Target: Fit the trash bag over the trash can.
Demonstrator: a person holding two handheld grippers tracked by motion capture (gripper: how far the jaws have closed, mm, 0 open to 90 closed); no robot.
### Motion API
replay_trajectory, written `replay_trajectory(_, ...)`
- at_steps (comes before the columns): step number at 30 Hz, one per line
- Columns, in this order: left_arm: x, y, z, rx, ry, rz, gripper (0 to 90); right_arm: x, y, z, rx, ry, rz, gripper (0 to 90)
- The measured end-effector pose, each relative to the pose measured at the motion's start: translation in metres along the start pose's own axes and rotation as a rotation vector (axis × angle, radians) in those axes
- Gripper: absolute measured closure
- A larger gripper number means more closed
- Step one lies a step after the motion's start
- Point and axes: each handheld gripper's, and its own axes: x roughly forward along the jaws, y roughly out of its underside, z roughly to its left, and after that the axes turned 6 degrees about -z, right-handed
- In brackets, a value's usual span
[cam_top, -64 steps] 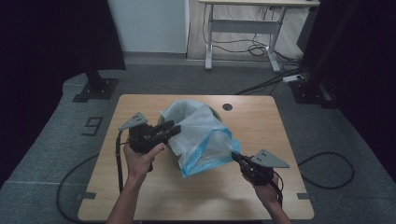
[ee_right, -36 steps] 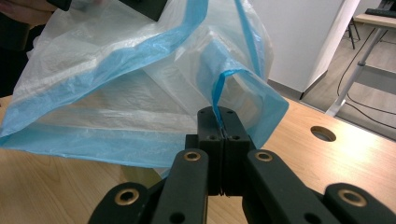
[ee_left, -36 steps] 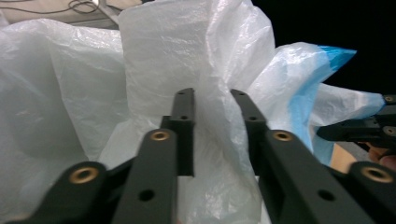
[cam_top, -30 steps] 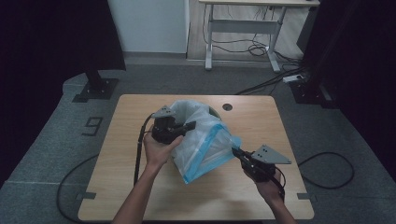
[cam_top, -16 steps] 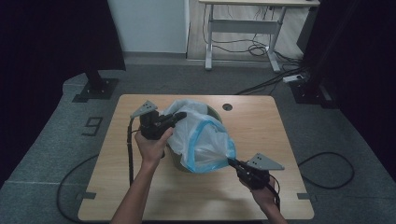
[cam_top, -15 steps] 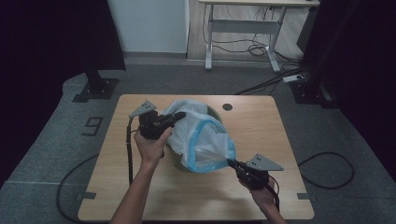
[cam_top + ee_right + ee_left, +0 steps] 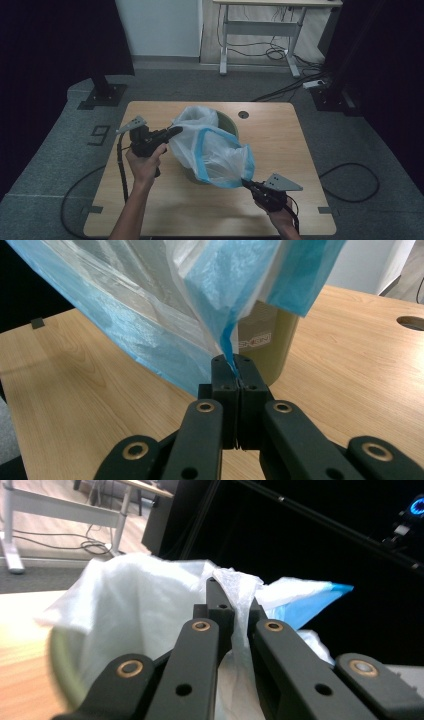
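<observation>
The left gripper (image 7: 176, 131) pinches the white side of the plastic bag (image 7: 215, 150); the right gripper (image 7: 246, 183) clamps its blue-edged rim. Between them the bag stretches over a green bin (image 7: 267, 340) on the wooden table (image 7: 310, 165).

A recording lab or studio: a wooden worktop (image 7: 300, 150) on grey carpet (image 7: 65, 150) marked with a "9" (image 7: 100, 134), black curtains (image 7: 55, 40) at both sides, a metal-framed desk (image 7: 260, 25) and loose cables (image 7: 280, 52) behind.
</observation>
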Motion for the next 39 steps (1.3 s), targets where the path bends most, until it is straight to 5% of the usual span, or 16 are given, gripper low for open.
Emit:
replay_trajectory(10,-0.029,0.017,0.021,-0.019,-0.037,0.010,89.6,0.006,-0.001,0.004,-0.023,0.002,0.002,87.6)
replay_trajectory(23,-0.026,0.038,0.051,-0.061,-0.106,0.035,89.5,0.025,0.007,-0.003,-0.034,0.040,0.047,88.3)
replay_trajectory(34,-0.020,0.050,0.060,-0.079,-0.130,0.049,89.5,0.034,0.027,-0.021,0.030,0.046,0.078,88.2)
replay_trajectory(39,-0.021,0.050,0.057,-0.071,-0.123,0.043,89.3,0.027,0.029,-0.025,0.009,0.044,0.066,69.4)
